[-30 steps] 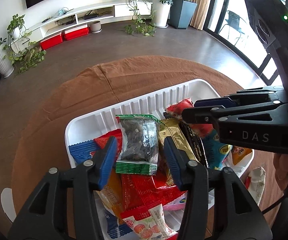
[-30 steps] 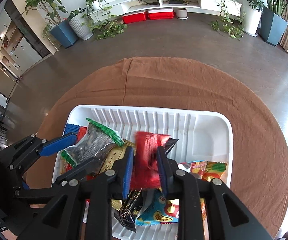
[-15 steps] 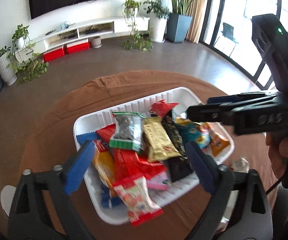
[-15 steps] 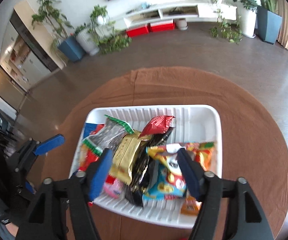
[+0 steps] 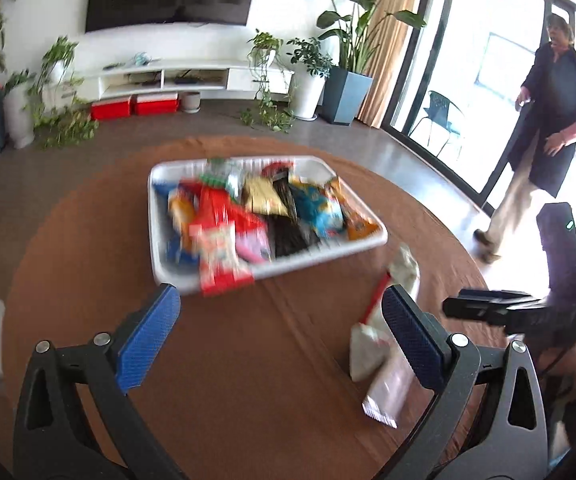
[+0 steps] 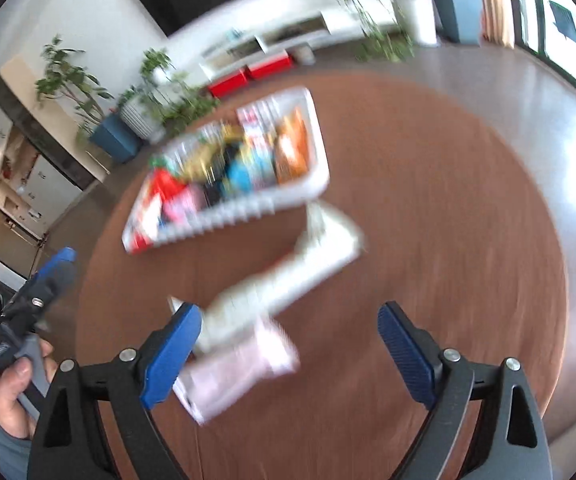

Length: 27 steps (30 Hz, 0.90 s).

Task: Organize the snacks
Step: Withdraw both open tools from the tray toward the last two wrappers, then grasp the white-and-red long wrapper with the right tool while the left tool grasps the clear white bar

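A white ribbed tray (image 5: pixel 367 238) piled with several coloured snack packets (image 5: pixel 264 200) sits on the round brown table; the blurred right wrist view shows the tray (image 6: pixel 319 176) too. Loose packets lie nearer: a white one (image 5: pixel 405 268), a white-and-red one (image 5: pixel 365 346) and a pale pink one (image 5: pixel 387 390). My left gripper (image 5: pixel 280 308) hangs over bare cloth, its jaws opening, nothing between them. My right gripper (image 6: pixel 289 320) is also opening above the white packet (image 6: pixel 327 248) and the pink packet (image 6: pixel 240 368), which lies by its left finger, pads not pressing.
The brown tablecloth (image 5: pixel 240 380) reaches the table's edge all round. A person (image 5: pixel 547 120) walks by the glass doors at the right. Potted plants (image 5: pixel 343 88) and a low white shelf (image 5: pixel 168 76) stand along the far wall. A hand (image 6: pixel 12 384) holds the left gripper (image 6: pixel 48 272).
Both grippers let go of packets in the tray, opened wide and pulled back from it. They now hang over the near part of the table with the loose packets.
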Each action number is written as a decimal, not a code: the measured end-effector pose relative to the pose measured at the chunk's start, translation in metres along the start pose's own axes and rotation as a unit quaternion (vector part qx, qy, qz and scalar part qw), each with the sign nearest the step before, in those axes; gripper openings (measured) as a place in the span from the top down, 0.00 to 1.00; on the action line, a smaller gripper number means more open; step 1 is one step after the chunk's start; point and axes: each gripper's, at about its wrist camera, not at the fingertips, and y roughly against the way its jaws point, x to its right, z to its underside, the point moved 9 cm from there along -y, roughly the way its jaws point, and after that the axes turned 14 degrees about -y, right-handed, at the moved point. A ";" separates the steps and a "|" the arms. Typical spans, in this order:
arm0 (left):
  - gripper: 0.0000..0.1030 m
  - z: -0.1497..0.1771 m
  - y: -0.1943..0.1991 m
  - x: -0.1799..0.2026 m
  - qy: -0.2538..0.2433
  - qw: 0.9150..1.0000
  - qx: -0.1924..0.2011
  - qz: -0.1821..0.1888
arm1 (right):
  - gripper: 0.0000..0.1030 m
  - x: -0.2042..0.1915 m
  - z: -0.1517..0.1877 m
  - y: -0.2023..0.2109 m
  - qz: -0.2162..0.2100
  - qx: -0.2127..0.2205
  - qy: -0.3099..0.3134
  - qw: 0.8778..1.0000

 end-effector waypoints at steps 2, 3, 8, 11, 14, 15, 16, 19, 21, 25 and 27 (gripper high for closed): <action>0.01 0.020 0.011 0.007 0.011 1.000 -0.003 0.002 | 0.10 -0.001 0.014 -0.003 0.003 -0.003 -0.005 1.000; 0.01 0.029 0.015 0.010 0.017 1.000 -0.004 0.004 | 0.10 -0.006 0.019 -0.004 0.006 -0.002 0.002 1.000; 0.01 0.064 0.040 0.019 0.048 0.999 0.003 0.009 | 0.11 -0.030 0.031 -0.015 0.003 0.003 0.035 0.999; 0.01 0.075 0.048 0.025 0.031 0.999 0.000 0.008 | 0.12 -0.025 0.019 -0.020 -0.014 -0.004 -0.012 1.000; 0.01 0.078 0.049 0.038 0.007 1.000 0.000 0.022 | 0.14 -0.014 0.007 -0.026 -0.024 -0.024 -0.053 0.998; 0.01 0.078 0.049 0.045 -0.003 1.000 -0.001 0.031 | 0.14 -0.012 0.003 -0.029 -0.016 -0.030 -0.052 0.998; 0.01 0.079 0.049 0.050 -0.011 0.999 -0.002 0.033 | 0.14 -0.012 0.003 -0.032 -0.005 -0.038 -0.045 0.998; 0.01 0.083 0.046 0.065 -0.032 0.998 -0.007 0.045 | 0.21 -0.016 0.000 -0.047 0.020 -0.061 -0.020 0.998; 0.01 0.083 0.046 0.071 -0.038 0.998 -0.008 0.052 | 0.21 -0.017 -0.002 -0.058 0.032 -0.073 -0.009 0.997; 0.01 0.091 0.048 0.071 -0.031 0.998 -0.010 0.052 | 0.25 -0.031 -0.008 -0.070 0.055 -0.080 0.024 0.995; 0.01 0.095 0.049 0.067 -0.022 0.998 -0.012 0.052 | 0.26 -0.040 -0.007 -0.078 0.068 -0.081 0.048 0.993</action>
